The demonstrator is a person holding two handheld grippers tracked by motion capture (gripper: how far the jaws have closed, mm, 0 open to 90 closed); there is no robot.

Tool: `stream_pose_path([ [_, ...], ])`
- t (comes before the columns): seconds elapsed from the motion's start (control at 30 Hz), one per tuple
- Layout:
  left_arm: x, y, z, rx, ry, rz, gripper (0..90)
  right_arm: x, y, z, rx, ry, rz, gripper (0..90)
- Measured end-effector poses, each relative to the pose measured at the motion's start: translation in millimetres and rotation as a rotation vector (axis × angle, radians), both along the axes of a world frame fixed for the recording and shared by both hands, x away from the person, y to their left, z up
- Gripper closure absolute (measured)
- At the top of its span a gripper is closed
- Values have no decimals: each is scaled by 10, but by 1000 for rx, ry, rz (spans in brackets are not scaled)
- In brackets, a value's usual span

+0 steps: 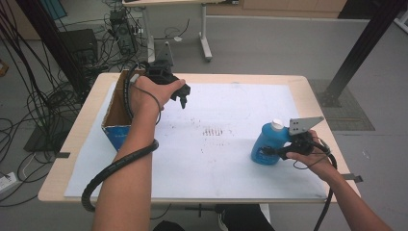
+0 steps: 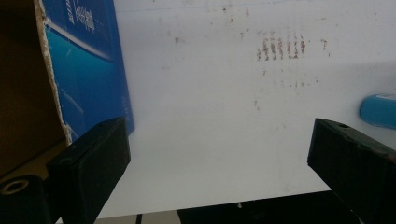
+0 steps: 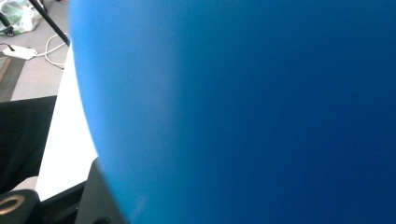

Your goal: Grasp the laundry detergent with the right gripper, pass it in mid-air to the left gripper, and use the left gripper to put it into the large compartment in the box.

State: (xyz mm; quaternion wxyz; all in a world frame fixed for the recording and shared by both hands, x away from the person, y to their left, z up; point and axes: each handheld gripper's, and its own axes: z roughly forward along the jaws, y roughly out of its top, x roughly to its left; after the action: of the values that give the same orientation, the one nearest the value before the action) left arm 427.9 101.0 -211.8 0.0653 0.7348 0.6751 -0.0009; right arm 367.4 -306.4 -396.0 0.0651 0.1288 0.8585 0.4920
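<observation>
Your right gripper (image 1: 269, 151) is clamped on the blue bottle (image 1: 265, 143), which stands upright on the white sheet (image 1: 226, 159) near the table's right edge. From above, the jaws reach in from the bottle's right side and grip it low on its body, below the white cap (image 1: 276, 124), which sits just left of the grey plate on top of your gripper. In the right gripper view the bottle's blue wall (image 3: 243, 112) is pressed so close to the camera that it blurs; a little of one black jaw shows at the bottom left, tight against it. Whether the bottle's base rests on the sheet or is lifted a touch, you cannot tell from these views.

Your left gripper (image 1: 182, 98) is well apart from the bottle, across the sheet to its left and farther from you. Its jaws stand wide apart with nothing between them; the left gripper view (image 2: 219, 172) shows bare white sheet in the gap. Just beside that gripper, on its left, is the open cardboard box (image 1: 117, 113) with its blue printed side (image 2: 88, 65) close against the left jaw, though whether they touch is unclear. Ahead of these jaws lies a patch of small brown marks (image 2: 280, 46) on the sheet, and a sliver of the blue bottle (image 2: 379, 111) shows just above the right jaw.

The marks (image 1: 213, 130) lie between your two grippers, nearer the middle of the sheet.
</observation>
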Motion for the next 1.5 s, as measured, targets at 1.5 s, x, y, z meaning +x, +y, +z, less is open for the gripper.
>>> stream_pose_path([
  [1.5,6,-22,24,9,-3,-3,62,14,-6,-3,4,9,13,434],
])
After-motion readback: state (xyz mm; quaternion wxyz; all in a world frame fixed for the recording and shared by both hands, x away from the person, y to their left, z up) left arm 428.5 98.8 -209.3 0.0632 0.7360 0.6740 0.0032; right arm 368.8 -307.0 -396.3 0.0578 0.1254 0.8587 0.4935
